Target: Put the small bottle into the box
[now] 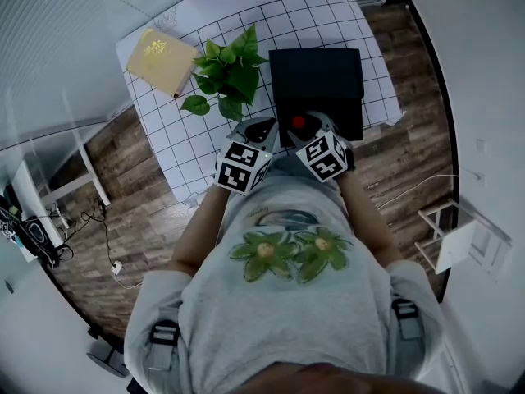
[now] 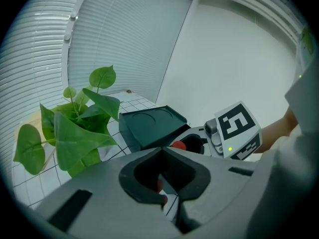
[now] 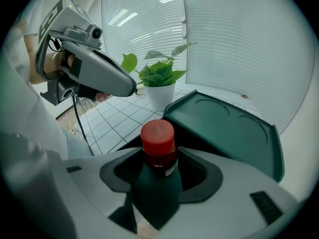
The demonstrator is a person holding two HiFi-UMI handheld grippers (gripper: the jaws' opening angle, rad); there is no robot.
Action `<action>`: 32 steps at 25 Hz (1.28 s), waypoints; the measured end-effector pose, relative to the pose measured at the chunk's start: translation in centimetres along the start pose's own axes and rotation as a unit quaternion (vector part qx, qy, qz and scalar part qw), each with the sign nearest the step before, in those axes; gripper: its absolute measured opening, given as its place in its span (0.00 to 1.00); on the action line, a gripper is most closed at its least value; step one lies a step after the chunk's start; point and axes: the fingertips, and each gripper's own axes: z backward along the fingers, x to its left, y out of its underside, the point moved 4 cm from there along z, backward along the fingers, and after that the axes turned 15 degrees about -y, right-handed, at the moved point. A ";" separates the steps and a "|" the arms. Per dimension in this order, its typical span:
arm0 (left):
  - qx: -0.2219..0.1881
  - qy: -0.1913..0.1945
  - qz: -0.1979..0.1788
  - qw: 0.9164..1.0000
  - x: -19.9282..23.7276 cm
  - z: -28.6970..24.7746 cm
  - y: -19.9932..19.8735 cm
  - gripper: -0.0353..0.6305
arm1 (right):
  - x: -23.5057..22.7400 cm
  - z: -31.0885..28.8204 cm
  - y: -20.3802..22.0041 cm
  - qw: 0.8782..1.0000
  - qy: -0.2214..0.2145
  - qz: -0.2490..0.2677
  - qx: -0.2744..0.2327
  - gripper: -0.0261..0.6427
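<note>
A small dark bottle with a red cap (image 3: pixel 158 138) stands upright between the jaws of my right gripper (image 3: pixel 158 153), which is shut on it. In the head view the red cap (image 1: pixel 299 122) sits over the near edge of the dark box (image 1: pixel 316 80). The box's lid (image 3: pixel 224 128), marked with round imprints, rises just behind the bottle. My left gripper (image 1: pixel 262 128) hovers just left of the right one at the table's front edge. Its jaws (image 2: pixel 162 151) meet at the tips with nothing between them. From the left gripper view the box (image 2: pixel 149 126) and red cap (image 2: pixel 178 145) show ahead.
A potted green plant (image 1: pixel 230 76) stands left of the box. A tan flat box (image 1: pixel 160 56) lies at the far left corner of the white gridded table (image 1: pixel 176 150). Wood floor surrounds the table, with cables (image 1: pixel 98 228) at the left and a white rack (image 1: pixel 455 236) at the right.
</note>
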 end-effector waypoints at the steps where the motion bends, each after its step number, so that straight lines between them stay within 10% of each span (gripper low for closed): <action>1: 0.000 0.000 0.000 1.000 0.0 0.0 0.0 0.06 | 0.0 0.0 0.0 1.000 0.001 0.000 0.000 0.36; 32: 0.003 0.006 -0.001 1.000 0.1 0.1 0.5 0.06 | 0.0 -0.4 0.0 1.000 0.007 0.001 0.001 0.36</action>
